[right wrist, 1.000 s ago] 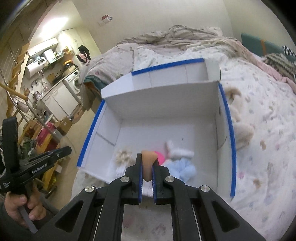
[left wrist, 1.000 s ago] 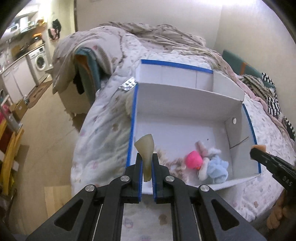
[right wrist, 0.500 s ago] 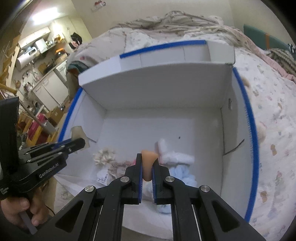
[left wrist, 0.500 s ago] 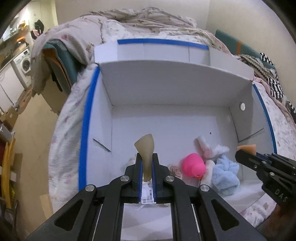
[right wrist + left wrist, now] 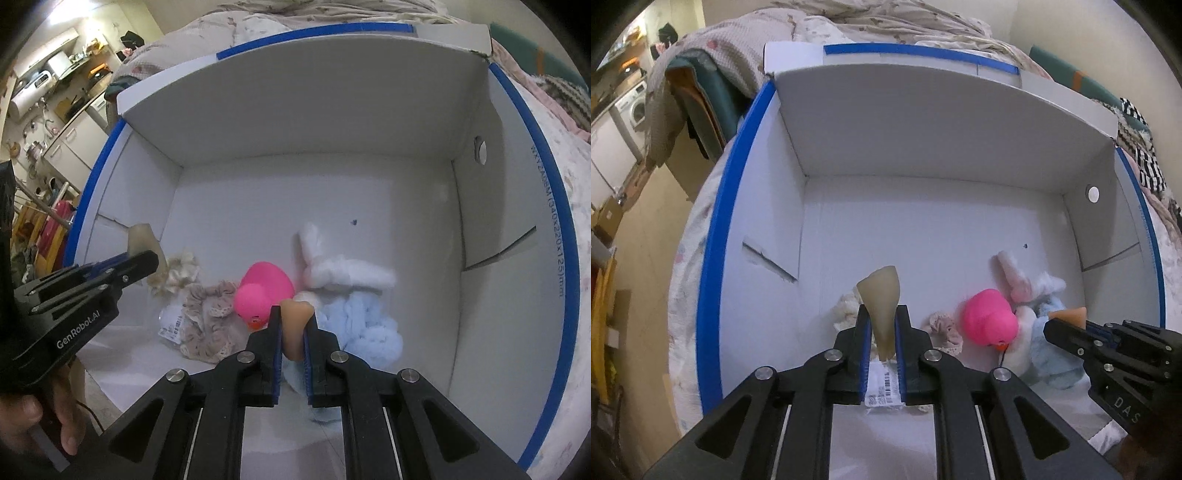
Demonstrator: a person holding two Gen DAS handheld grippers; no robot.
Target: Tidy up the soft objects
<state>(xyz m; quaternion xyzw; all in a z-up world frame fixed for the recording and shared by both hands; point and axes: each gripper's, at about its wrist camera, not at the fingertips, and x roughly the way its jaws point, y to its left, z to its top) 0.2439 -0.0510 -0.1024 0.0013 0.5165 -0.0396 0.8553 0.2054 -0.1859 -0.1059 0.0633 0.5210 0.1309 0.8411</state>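
Observation:
A white box with blue-taped edges lies open on a bed. Inside lie a pink rubber duck, a blue and white plush, a beige scrunchie and a cream scrunchie. My left gripper is shut on an olive-tan soft piece, over the box's front left; the piece also shows in the right wrist view. My right gripper is shut on a peach soft piece, above the duck and plush.
A white barcode tag lies under my left gripper. Rumpled bedding lies behind the box. A washing machine and floor are to the left. A striped cloth lies at the right.
Both grippers have moved forward and down over the box, each still holding its piece. The toys and box walls now look much closer.

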